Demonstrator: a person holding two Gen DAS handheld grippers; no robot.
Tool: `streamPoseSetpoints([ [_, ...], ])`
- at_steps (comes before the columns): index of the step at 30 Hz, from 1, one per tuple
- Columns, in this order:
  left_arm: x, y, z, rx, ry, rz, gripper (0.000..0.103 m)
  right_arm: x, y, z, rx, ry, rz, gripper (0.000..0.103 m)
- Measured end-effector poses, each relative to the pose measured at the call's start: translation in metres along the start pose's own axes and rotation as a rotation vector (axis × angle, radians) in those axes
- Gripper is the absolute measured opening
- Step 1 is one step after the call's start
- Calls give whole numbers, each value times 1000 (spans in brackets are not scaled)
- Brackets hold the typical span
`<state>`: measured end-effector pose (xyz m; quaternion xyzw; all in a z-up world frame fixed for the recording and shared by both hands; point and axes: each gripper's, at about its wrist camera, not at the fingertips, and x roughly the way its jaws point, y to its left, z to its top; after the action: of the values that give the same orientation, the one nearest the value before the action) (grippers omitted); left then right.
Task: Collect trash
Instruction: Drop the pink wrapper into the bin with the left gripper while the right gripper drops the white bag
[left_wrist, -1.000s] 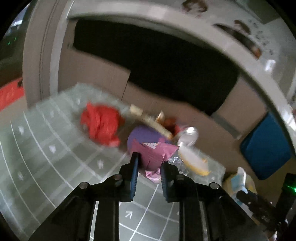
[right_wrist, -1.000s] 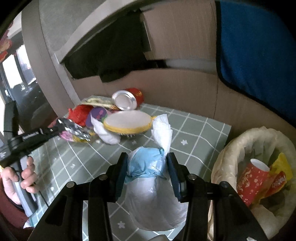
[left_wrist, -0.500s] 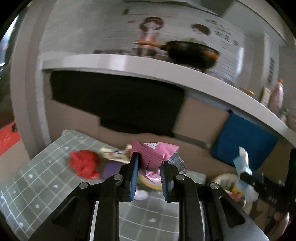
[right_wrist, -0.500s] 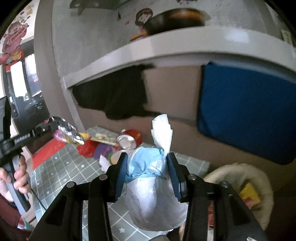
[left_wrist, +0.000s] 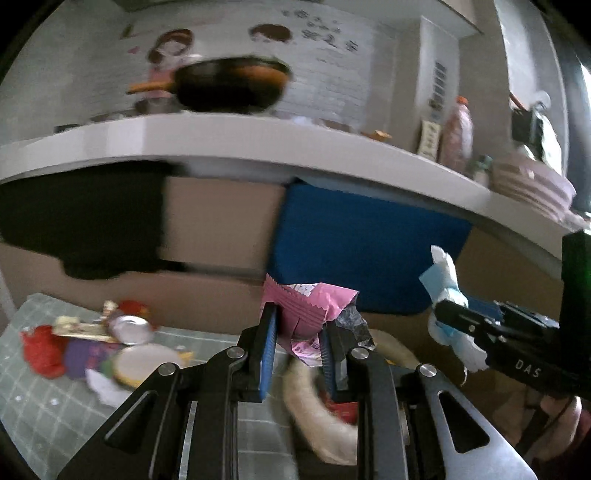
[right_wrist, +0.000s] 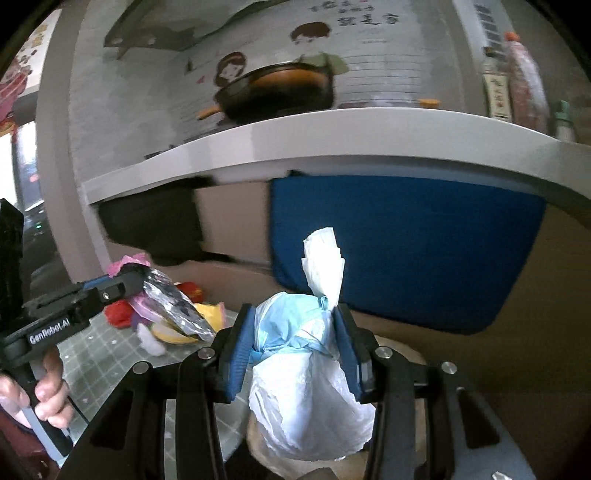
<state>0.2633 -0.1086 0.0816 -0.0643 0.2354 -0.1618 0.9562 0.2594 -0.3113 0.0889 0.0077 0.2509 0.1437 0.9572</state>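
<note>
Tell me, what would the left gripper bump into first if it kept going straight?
Probably the blue panel under the counter, straight beyond the left gripper and its pink wrapper. Depth is unclear.

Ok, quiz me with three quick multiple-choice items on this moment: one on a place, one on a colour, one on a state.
1. Where does the black frying pan sit?
A. on the white shelf
B. on the checked mat
C. in the bin

2. What colour is the crinkled foil-lined wrapper in the left gripper?
A. green
B. pink
C. orange

3. What state is the right gripper in?
A. open and empty
B. shut on nothing
C. shut on a white and blue tissue wad

Answers: 1 A, the pan rests on the shelf; 2 B, pink shows between the pads; 3 C, both pads press the wad.
</note>
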Motion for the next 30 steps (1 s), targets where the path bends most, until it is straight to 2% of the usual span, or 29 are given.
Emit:
streamPoseSetpoints([
  [4,24,-23,-8,5,52,-57,23,-3,-23,-7,23,10,-30,41],
  [8,48,-40,-15,24,95,-73,23,1,-43,-16,51,27,-45,41],
  [14,76,-43,-28,7,172,-84,23,17,-61,-27,95,55,-37,41],
  [17,101,-46,-39,13,263,-116,23,24,-68,-32,112,62,-34,41],
  [22,142,-53,-68,41,386,-101,23,35,-84,-41,144,80,-35,41],
  [30,190,-65,-103,116,491,-52,22,61,-109,-58,214,130,-26,41],
])
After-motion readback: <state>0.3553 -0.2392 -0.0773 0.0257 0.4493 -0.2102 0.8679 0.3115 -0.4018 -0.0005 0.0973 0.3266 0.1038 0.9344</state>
